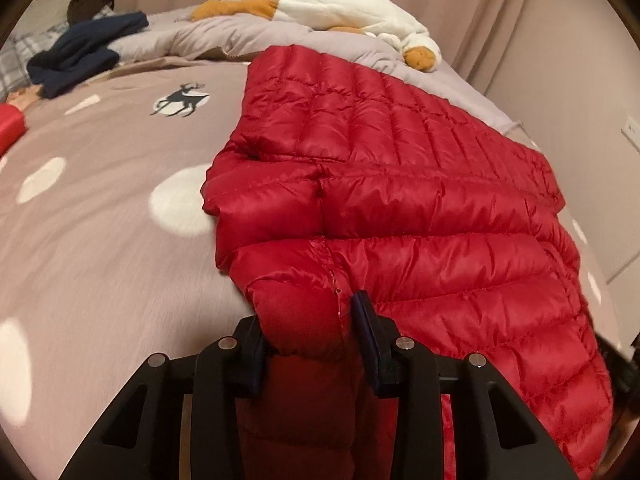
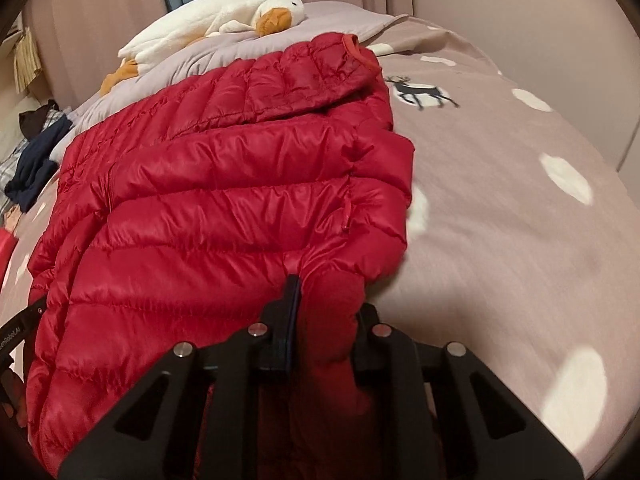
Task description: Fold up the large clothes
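Black fingers of the left gripper [image 1: 308, 344] sit closest, and they are clamped on a thick fold of the red jacket [image 1: 400, 184]. That fold is a puffy corner at the near edge, squeezed between the two pads. The jacket lies flat on the bed [image 1: 100, 240], spread away from the gripper toward the far end. Its quilted part reaches the grey blanket [image 1: 224, 36].

Left of the jacket, the bed cover is bare, with white dots and a small deer picture [image 1: 182, 100]. Farther left lies a dark blue cloth [image 1: 76, 56] in a heap. At the far end a white toy goose [image 1: 340, 8] with orange feet rests on the grey blanket.

From the right side, the right gripper [image 2: 326, 312] is also clamped on a puffy fold of the jacket's near edge. One finger [image 2: 290, 308] shows well; the red cloth hides most of the other. A sleeve with a round cuff [image 2: 356, 50] lies folded across the jacket's far end. Right of the jacket is more dotted cover and another deer [image 2: 420, 92]. Pink curtains [image 2: 100, 8] hang behind the bed.
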